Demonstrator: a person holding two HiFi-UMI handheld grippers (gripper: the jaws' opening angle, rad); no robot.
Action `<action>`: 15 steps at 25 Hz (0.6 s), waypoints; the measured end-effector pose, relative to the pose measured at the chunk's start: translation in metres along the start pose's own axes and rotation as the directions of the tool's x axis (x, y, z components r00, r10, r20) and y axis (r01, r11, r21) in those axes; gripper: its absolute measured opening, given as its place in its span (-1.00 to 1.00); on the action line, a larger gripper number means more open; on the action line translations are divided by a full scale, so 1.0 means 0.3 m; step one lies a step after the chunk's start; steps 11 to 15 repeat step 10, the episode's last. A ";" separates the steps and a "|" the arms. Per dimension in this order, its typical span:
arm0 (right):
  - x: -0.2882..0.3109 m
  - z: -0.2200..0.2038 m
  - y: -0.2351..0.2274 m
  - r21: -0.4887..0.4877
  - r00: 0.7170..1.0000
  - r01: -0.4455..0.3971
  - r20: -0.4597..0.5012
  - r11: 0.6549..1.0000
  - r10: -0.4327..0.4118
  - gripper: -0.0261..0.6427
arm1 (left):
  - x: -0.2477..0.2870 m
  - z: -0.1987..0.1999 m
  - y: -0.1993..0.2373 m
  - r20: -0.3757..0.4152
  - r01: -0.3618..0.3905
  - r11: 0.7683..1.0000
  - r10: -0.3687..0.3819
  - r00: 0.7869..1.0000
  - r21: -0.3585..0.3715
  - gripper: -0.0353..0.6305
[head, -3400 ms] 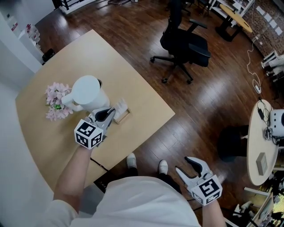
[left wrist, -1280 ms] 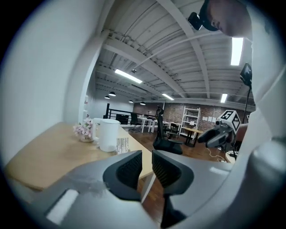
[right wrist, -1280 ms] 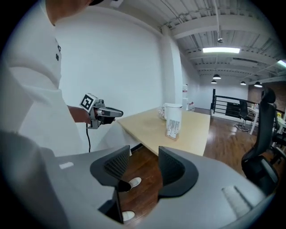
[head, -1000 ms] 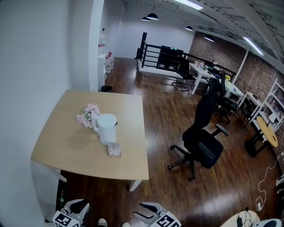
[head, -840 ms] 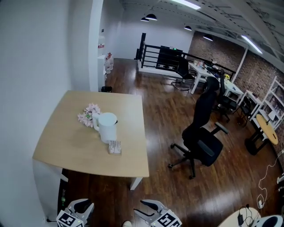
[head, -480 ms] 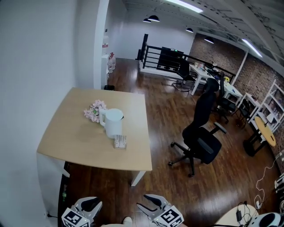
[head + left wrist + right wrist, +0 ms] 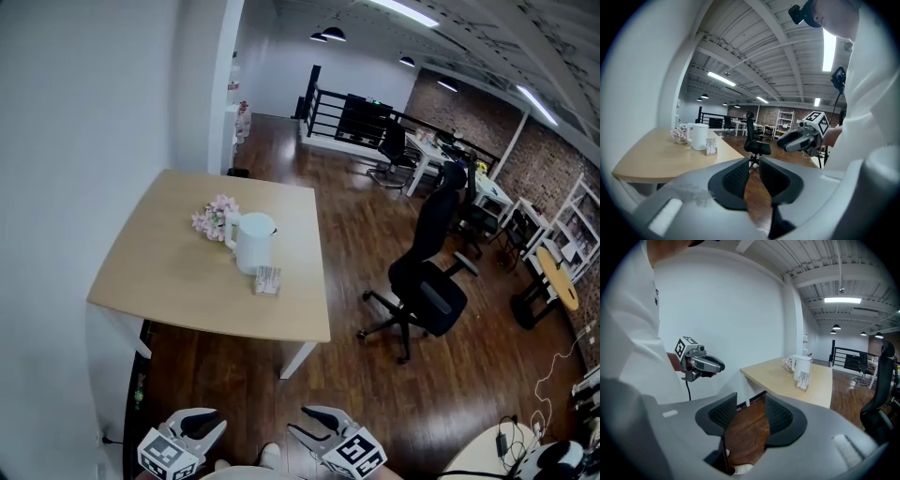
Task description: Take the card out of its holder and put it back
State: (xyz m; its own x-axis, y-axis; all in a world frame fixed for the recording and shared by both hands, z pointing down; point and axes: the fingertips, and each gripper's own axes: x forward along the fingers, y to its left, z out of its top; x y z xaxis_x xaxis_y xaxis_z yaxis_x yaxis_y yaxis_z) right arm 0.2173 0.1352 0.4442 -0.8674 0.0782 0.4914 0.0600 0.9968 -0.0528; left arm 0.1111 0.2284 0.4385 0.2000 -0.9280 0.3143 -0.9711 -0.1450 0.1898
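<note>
The card holder (image 7: pixel 267 280) stands upright on the wooden table (image 7: pixel 178 281), cards in it, just in front of a white jug (image 7: pixel 255 242). It is far from both grippers. At the bottom edge of the head view my left gripper (image 7: pixel 208 422) and right gripper (image 7: pixel 302 422) hang over the dark wood floor, well short of the table. The left gripper (image 7: pixel 754 165) shows a narrow gap between its jaws with nothing in it. The right gripper (image 7: pixel 751 401) stands wider apart, also with nothing held. The holder (image 7: pixel 803 379) appears small in the right gripper view.
Pink flowers (image 7: pixel 214 217) lie behind the jug. A black office chair (image 7: pixel 429 281) stands on the floor to the right of the table. A white wall and pillar run along the table's left side. Desks, shelves and a railing fill the far room.
Earlier my left gripper was at the card holder on the table; now both grippers are away from it. Over the last second they have come further into view at the bottom.
</note>
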 end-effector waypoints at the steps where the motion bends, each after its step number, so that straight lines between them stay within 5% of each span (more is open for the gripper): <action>1: 0.004 -0.006 0.014 0.001 1.000 -0.003 -0.010 1.000 0.003 -0.34 | 0.000 -0.007 -0.005 -0.006 0.013 1.000 -0.013 1.000 0.005 -0.67; 15: 0.006 -0.013 0.090 0.007 0.999 -0.004 -0.037 1.000 0.005 -0.34 | -0.020 -0.050 -0.047 -0.041 0.070 0.998 -0.070 0.997 -0.007 -0.67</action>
